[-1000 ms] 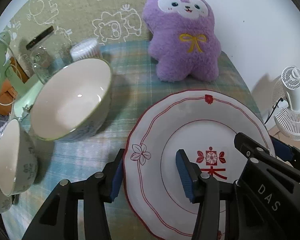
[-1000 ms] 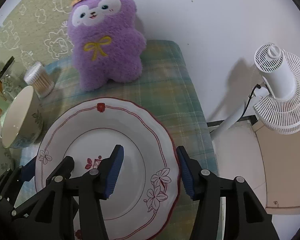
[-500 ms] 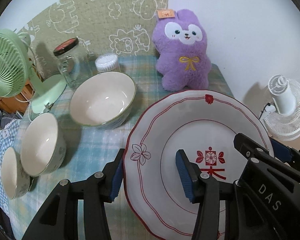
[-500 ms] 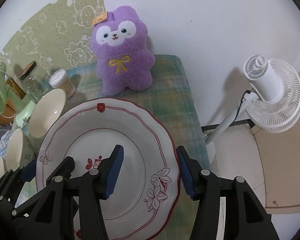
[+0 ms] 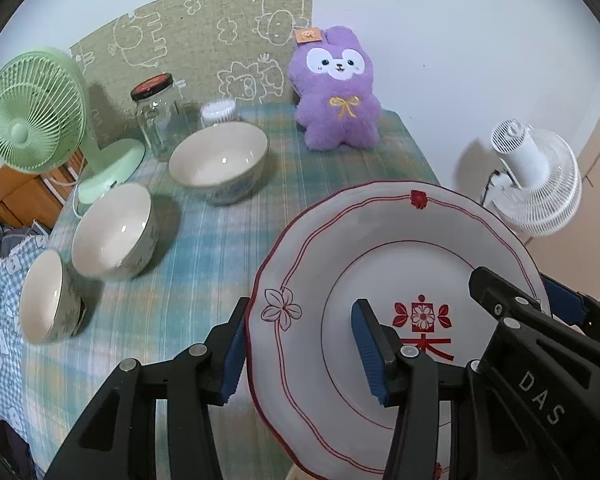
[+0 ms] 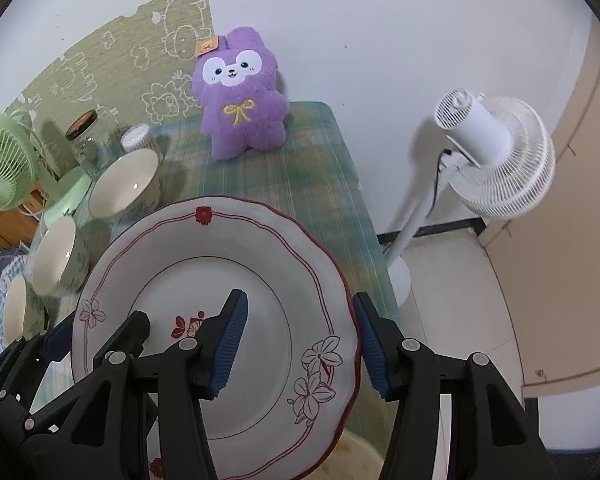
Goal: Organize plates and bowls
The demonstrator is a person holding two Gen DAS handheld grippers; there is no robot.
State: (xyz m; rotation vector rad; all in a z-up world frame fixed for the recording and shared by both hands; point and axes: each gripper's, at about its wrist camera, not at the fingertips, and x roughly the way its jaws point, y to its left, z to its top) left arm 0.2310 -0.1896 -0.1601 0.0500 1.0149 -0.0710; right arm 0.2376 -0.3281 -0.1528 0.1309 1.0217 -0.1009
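Plate [image 5: 380, 264]: white, scalloped red rim, red flower motifs, held above the table's [image 5: 204, 248] near edge.
Left gripper [image 5: 300, 354]: clamped on its left rim.
Right gripper [image 6: 300, 344]: clamped on its right rim.
Hidden: plate's near edge, cut off.

Table's got a green plaid cloth [image 5: 228, 248] with three bowls [image 5: 220, 164], a glass jar [image 5: 156, 116], mint fan [image 5: 36, 120] and purple plush bunny [image 5: 338, 92] sitting on it.
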